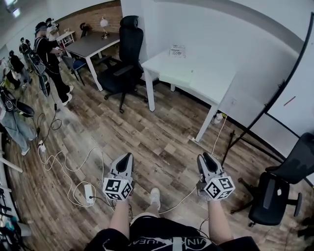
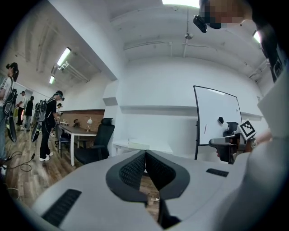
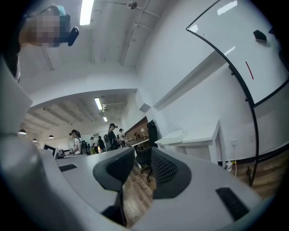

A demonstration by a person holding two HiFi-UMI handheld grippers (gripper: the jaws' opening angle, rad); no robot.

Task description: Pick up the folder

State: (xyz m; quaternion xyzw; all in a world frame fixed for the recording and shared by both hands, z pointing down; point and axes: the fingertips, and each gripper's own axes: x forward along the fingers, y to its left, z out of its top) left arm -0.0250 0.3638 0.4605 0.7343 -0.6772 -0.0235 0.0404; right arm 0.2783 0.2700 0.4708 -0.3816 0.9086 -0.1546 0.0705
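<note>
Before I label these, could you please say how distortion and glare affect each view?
Head view: fisheye curves the white desk edges, lighting is even. Left gripper view: dark rounded corners, and the ceiling light glares at the top. Right gripper view: the same dark corners, with a bright ceiling strip.

Two tongs [image 1: 128, 156] [image 1: 204, 157], two desks [image 1: 213, 86] [image 1: 93, 44], two black office chairs [image 1: 129, 51] [image 1: 274, 188], one whiteboard [image 1: 297, 110], one folder [image 1: 177, 77]

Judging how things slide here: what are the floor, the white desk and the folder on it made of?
Floor: wood or wood-look laminate, satin; plank seams and grain show. White desk: smooth matt laminate or painted board; no grain. Folder: pale, flat, thin; card or plastic, too small to tell.
</note>
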